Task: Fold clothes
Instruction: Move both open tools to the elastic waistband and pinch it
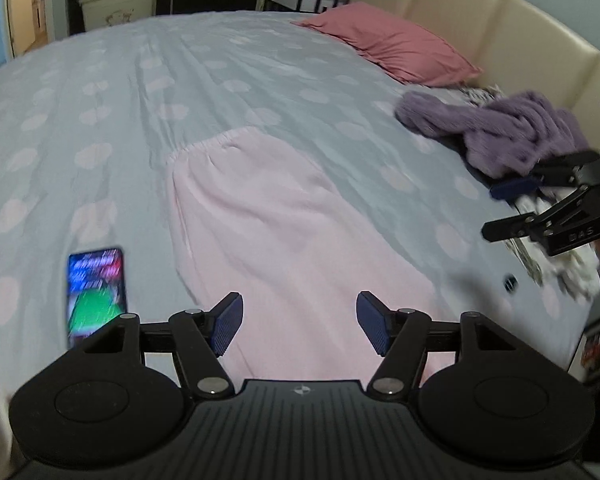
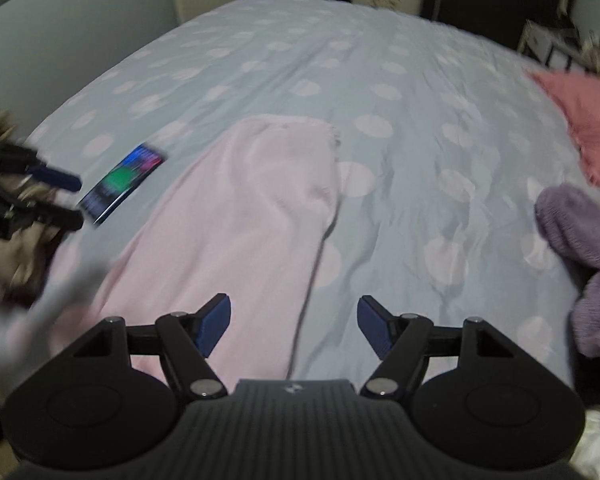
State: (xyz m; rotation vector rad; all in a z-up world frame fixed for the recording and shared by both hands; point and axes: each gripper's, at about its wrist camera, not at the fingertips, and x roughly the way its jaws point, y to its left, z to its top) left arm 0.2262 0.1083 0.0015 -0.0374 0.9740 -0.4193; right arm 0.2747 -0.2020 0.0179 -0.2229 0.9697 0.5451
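A pale pink garment (image 1: pixel 268 232) lies spread lengthwise on the bed, its elastic waistband at the far end. It also shows in the right wrist view (image 2: pixel 236 232). My left gripper (image 1: pixel 299 326) is open and empty, hovering over the garment's near end. My right gripper (image 2: pixel 294 328) is open and empty above the garment's right edge, and it also shows in the left wrist view (image 1: pixel 500 210) at the right. The left gripper also shows in the right wrist view (image 2: pixel 66 200) at the left edge.
The bed has a light blue sheet with pale dots (image 1: pixel 180 92). A lit phone (image 1: pixel 96 288) lies left of the garment. A purple fuzzy garment (image 1: pixel 500 128) and a patterned cloth (image 1: pixel 552 264) lie at the right. A pink pillow (image 1: pixel 388 44) rests by the cream headboard (image 1: pixel 500 32).
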